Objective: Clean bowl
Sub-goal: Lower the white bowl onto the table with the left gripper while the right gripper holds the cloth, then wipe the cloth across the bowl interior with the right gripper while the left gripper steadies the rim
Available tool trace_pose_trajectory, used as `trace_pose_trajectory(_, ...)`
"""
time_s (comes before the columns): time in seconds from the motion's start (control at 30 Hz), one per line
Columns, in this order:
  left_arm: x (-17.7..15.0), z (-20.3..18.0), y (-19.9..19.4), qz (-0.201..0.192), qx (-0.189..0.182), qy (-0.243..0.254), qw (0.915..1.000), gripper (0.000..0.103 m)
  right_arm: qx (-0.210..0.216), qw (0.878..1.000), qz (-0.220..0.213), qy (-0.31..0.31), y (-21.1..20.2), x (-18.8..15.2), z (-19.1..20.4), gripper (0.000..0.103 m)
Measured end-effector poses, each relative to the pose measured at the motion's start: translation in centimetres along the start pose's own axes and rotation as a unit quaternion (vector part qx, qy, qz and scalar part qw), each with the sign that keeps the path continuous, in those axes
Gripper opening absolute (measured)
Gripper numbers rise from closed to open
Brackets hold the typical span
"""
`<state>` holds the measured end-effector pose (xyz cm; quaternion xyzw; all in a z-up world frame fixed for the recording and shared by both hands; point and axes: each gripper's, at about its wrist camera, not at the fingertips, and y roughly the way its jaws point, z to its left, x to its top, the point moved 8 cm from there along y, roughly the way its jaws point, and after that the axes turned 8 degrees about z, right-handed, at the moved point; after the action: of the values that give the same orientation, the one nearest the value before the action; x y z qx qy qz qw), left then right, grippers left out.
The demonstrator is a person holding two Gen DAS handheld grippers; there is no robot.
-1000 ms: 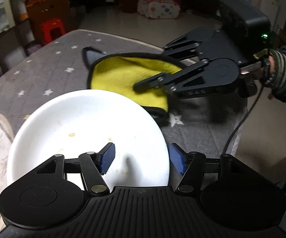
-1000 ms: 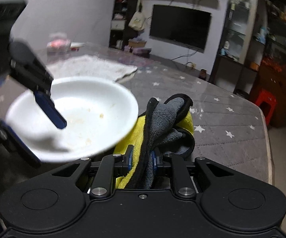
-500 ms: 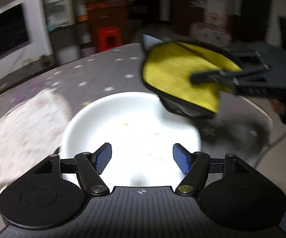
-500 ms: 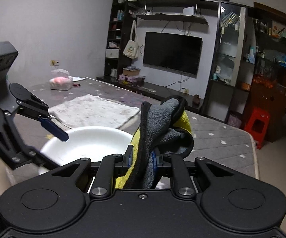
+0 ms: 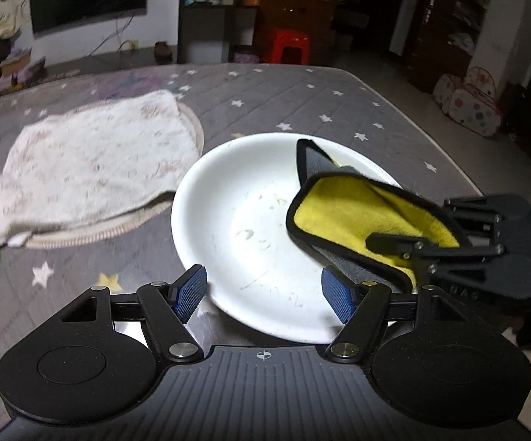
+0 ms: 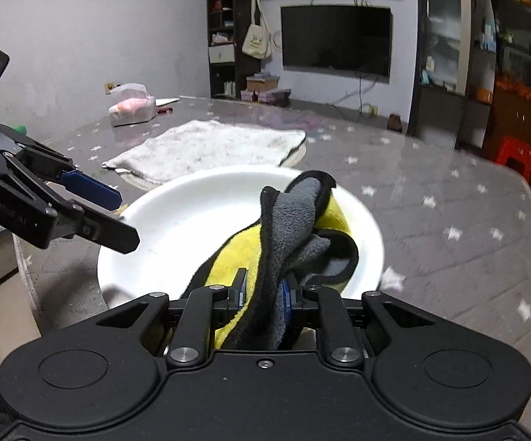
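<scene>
**Operator:** Bowl first: it sits on the grey star-patterned worktop, close to the near edge, with pale food specks in its middle. My right hand-held gripper is clamped on the yellow-and-grey cloth, and the cloth's free end hangs over the bowl's right side.

**Observer:** And the left one?

**Operator:** My left hand-held gripper has its jaws spread wide, one blue pad outside the bowl's near rim, the other over the inside. It holds nothing, so as far as I can see the bowl is not pinned.

**Observer:** So what worries you?

**Operator:** Sliding, mostly. I judge that if I press the cloth and sweep sideways, the bowl could skate across that glossy worktop, and the edge is near on my side. It might also tip if I push down on the rim rather than the floor of the bowl.

**Observer:** Anything with the cloth?

**Operator:** It's bunched and pinched at one fold only. A hard drag could pull it out of the jaws, or the loose end could fold under and just smear the specks. The white towel lies just beside the bowl on the left; a shove that way would run the bowl into it.
</scene>
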<state>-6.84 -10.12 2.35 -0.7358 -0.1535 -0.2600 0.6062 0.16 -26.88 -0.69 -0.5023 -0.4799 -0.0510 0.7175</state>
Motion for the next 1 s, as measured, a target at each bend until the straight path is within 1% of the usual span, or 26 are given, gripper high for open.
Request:
trace_pose_trajectory(0.2, -0.1, -0.2, 0.9, -0.004, 0.013, 0.003, 0.9999, 0.076, -0.019, 1.000, 0.010, 0.006, 0.6, -0.4, 0.5, 0.020)
trace_pose_trajectory(0.43, -0.7, 0.0, 1.7, 0.010, 0.012, -0.025, 0.9996, 0.076, -0.052, 0.998, 0.018, -0.031, 1.4, -0.9, 1.3, 0.020)
trace_pose_trajectory(0.63, -1.1, -0.3, 2.8, 0.024, 0.005, -0.045, 0.9987, 0.075, -0.057, 0.998, 0.019, -0.027, 1.6, -1.1, 1.3, 0.020)
trace_pose_trajectory(0.7, -1.1, -0.2, 3.1, 0.028, 0.002, -0.054, 0.9982, 0.061, -0.063, 0.997, 0.018, -0.028, 1.7, -1.1, 1.3, 0.020)
trace_pose_trajectory(0.73, -1.2, -0.1, 3.2, 0.030, 0.004, -0.055, 0.9980, 0.057, -0.066, 0.997, 0.017, -0.028, 1.7, -1.1, 1.3, 0.020)
trace_pose_trajectory(0.77, -1.2, 0.0, 3.3, 0.031, 0.008, -0.056, 0.9979, 0.047, -0.069, 0.997, 0.016, -0.029, 1.7, -1.1, 1.3, 0.020)
trace_pose_trajectory(0.8, -1.2, 0.1, 3.5, 0.032, 0.014, -0.055, 0.9979, 0.043, -0.073, 0.997, 0.016, -0.030, 1.7, -1.1, 1.3, 0.020)
trace_pose_trajectory(0.83, -1.2, 0.2, 3.6, 0.032, 0.018, -0.055, 0.9978, 0.042, -0.076, 0.997, 0.015, -0.030, 1.7, -1.1, 1.2, 0.019)
trace_pose_trajectory(0.9, -1.0, 0.5, 3.7, 0.029, 0.023, -0.060, 0.9975, 0.038, -0.083, 0.996, 0.013, -0.032, 1.7, -1.1, 1.1, 0.019)
trace_pose_trajectory(1.0, -0.6, 0.7, 3.9, 0.027, 0.032, -0.053, 0.9977, 0.037, -0.093, 0.995, 0.013, -0.039, 1.8, -1.0, 0.9, 0.019)
